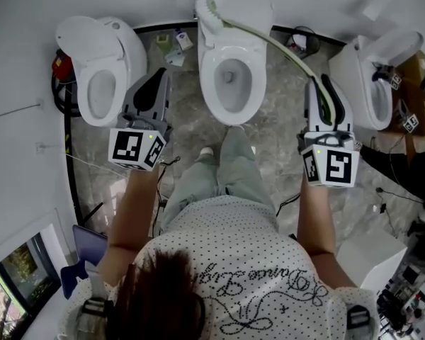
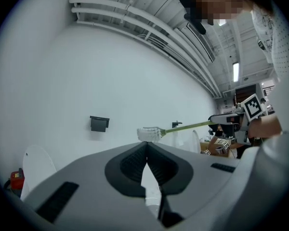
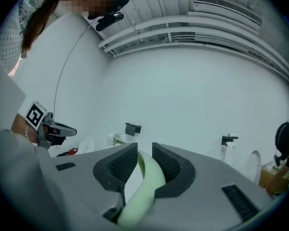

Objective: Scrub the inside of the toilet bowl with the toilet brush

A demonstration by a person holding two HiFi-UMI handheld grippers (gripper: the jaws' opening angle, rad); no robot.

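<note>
Head view: a person in a dotted white top stands on a grey marbled floor (image 1: 276, 119) facing three white ceramic toilets set side by side. The middle white toilet (image 1: 230, 73) is straight ahead, its bowl open. The right gripper (image 1: 319, 91) is raised beside that toilet's right flank. It holds a toilet brush with white bristles on a long, pale green, curved handle (image 1: 211, 16). The handle runs up and to the left from the gripper. The bristle end lies past the bowl's rear rim, over the left side of the cistern and outside the bowl. The left gripper (image 1: 158, 83) hangs between the middle toilet and the left white toilet (image 1: 103, 69), touching neither. The right white toilet (image 1: 375, 76) stands well apart from both grippers.

Left gripper view: the left gripper (image 2: 147, 150) points at a plain white wall. Its dark ribbed fingers (image 2: 132, 165) meet at their tips, with nothing between them. Beyond them the toilet brush (image 2: 149, 134) hangs in the air in front of the wall, bristles to the left. Its green handle leads right to the right gripper (image 2: 231, 124). A small black wall fixture (image 2: 99, 123) sits to the left of the bristles.

Right gripper view: the right gripper (image 3: 144, 153) has its dark fingers (image 3: 118, 165) clamped on the toilet brush (image 3: 147, 177). The pale green handle passes up between the pads and bends left. The white bristles show small beyond the left finger, near the black wall fixture (image 3: 132, 128). The left gripper (image 3: 55, 128) appears at the far left, level with them.
</note>
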